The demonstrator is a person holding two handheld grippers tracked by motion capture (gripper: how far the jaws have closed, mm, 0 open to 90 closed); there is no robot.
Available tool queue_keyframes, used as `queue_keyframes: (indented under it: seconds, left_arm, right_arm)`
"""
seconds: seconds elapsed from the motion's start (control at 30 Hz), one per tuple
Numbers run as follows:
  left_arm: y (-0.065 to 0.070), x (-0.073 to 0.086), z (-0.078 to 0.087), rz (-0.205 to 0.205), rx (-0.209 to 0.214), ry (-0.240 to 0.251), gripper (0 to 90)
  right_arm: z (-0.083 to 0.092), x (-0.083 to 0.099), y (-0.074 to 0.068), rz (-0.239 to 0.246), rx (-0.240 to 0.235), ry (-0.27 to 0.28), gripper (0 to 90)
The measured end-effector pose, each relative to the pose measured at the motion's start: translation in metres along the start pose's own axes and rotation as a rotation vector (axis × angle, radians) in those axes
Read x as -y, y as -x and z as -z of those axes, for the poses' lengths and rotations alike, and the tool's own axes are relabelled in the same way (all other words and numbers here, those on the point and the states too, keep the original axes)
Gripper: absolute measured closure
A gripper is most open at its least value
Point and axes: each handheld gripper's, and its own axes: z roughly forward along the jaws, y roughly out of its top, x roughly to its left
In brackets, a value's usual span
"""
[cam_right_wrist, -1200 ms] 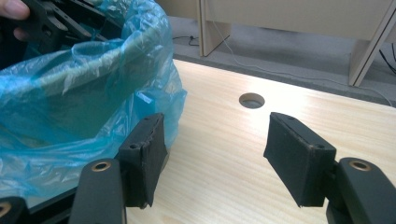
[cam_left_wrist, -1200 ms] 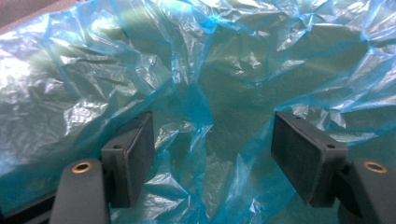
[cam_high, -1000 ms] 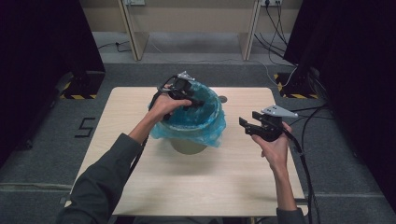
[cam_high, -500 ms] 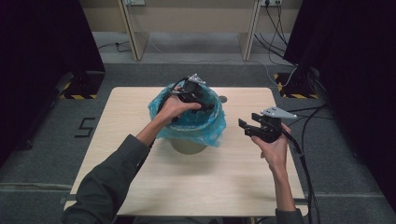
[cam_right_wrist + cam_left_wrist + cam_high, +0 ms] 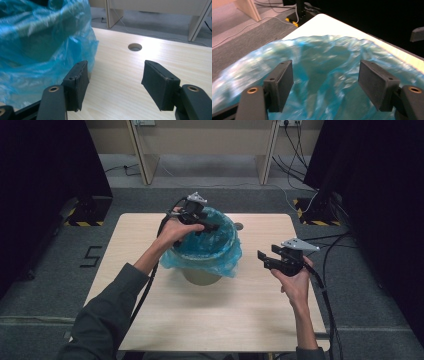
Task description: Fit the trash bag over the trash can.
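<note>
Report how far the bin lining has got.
Done: the blue bag sits in the bin, its edge folded over the rim. In hand: the left gripper hovers open over the bag's mouth, nothing between its fingers. The right gripper waits open beside the bin. Left, probably: smoothing the crumpled liner.
</note>
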Motion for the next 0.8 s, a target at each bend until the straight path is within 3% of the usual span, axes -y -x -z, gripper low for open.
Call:
queue_keyframes:
  seconds: [0.03,0.13,0.23,0.4,0.57,0.63,0.8]
  left_arm:
    - [-0.003,0.001,0.001,0.019,-0.003,-0.001,27.4]
    - [-0.004,0.003,0.001,0.026,-0.013,-0.008,26.9]
    - [-0.004,0.004,-0.006,0.029,-0.029,-0.029,26.9]
    - [-0.012,0.011,-0.02,0.083,-0.052,-0.078,26.8]
    - [-0.02,0.018,-0.029,0.11,-0.069,-0.109,26.4]
    - [-0.02,0.019,-0.029,0.107,-0.069,-0.107,26.6]
    - [-0.014,0.012,-0.018,0.09,-0.066,-0.047,26.4]
  right_arm:
    - [0.0,0.002,0.001,-0.005,-0.002,-0.005,37.4]
    - [0.001,0.009,0.004,-0.021,0.001,-0.003,37.2]
    - [0.002,0.015,0.007,-0.037,0.002,-0.003,37.2]
    - [0.001,0.02,0.009,-0.051,0.0,-0.006,37.0]
    - [-0.001,0.022,0.009,-0.054,-0.002,-0.004,37.0]
    - [-0.002,0.023,0.009,-0.058,-0.005,-0.007,37.0]
    - [-0.001,0.026,0.01,-0.065,0.001,-0.003,37.0]
